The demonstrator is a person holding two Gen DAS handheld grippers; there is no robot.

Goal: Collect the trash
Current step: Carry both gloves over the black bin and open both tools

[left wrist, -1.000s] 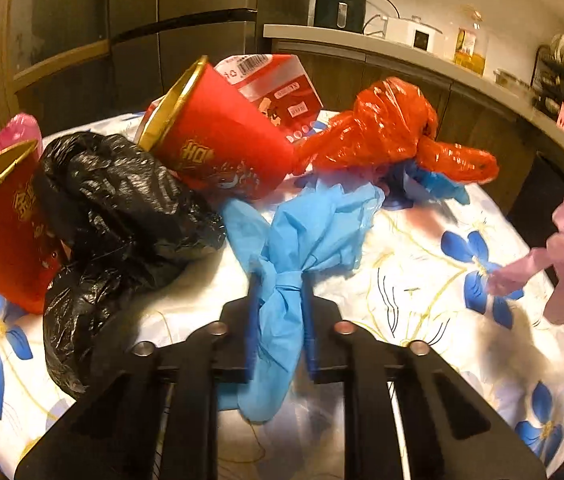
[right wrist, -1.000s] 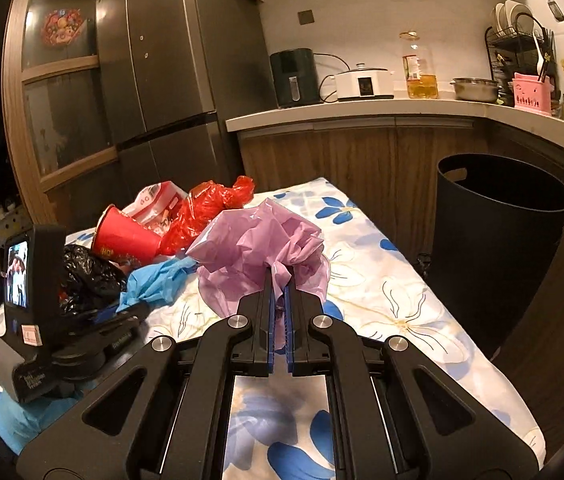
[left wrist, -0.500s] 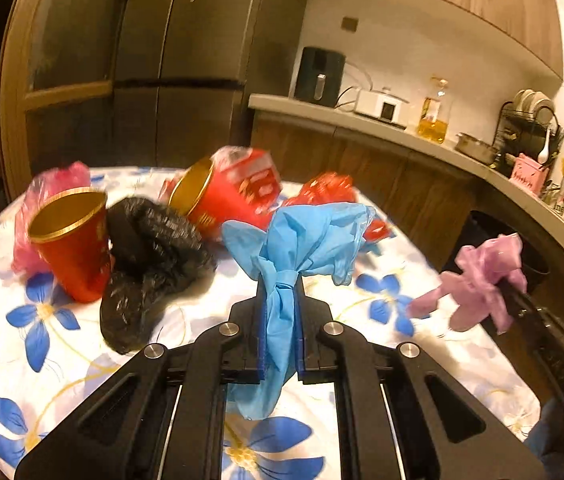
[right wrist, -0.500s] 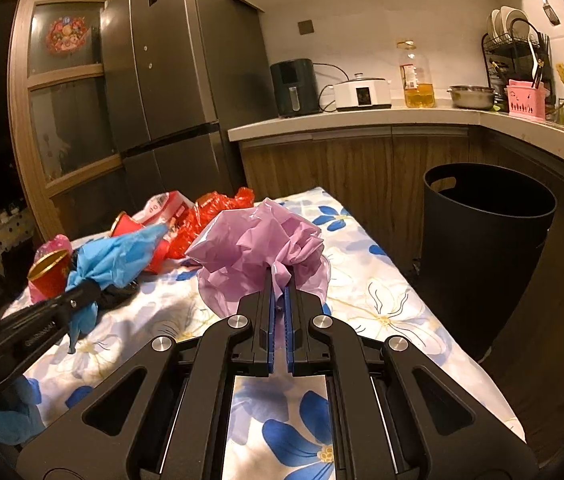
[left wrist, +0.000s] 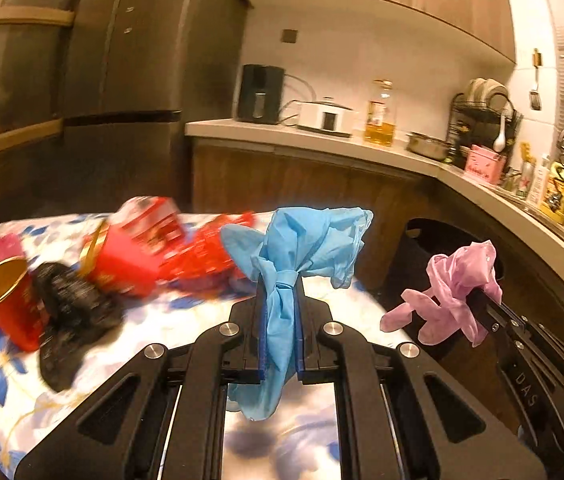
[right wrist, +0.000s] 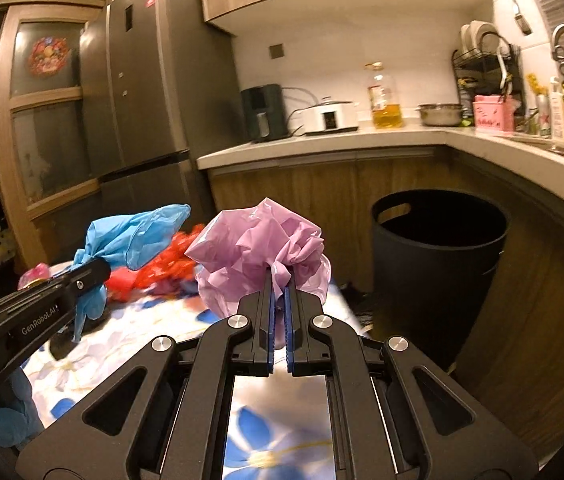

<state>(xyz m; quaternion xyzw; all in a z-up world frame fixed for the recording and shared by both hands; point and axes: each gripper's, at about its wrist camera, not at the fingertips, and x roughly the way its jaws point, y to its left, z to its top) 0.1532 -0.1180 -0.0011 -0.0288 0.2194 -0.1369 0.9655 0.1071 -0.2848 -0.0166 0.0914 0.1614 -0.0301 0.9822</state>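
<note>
Here, the left gripper (left wrist: 280,308) is clenched on a knotted blue plastic bag (left wrist: 301,248), lifted clear of the floral-clothed table (left wrist: 10,400). The right gripper (right wrist: 280,292) is clamped on a crumpled pink plastic bag (right wrist: 258,252) — held between the table edge and the round black waste bin (right wrist: 437,248). Red paper cups (left wrist: 14,304) and a black bag (left wrist: 70,308) lie on the table.
</note>
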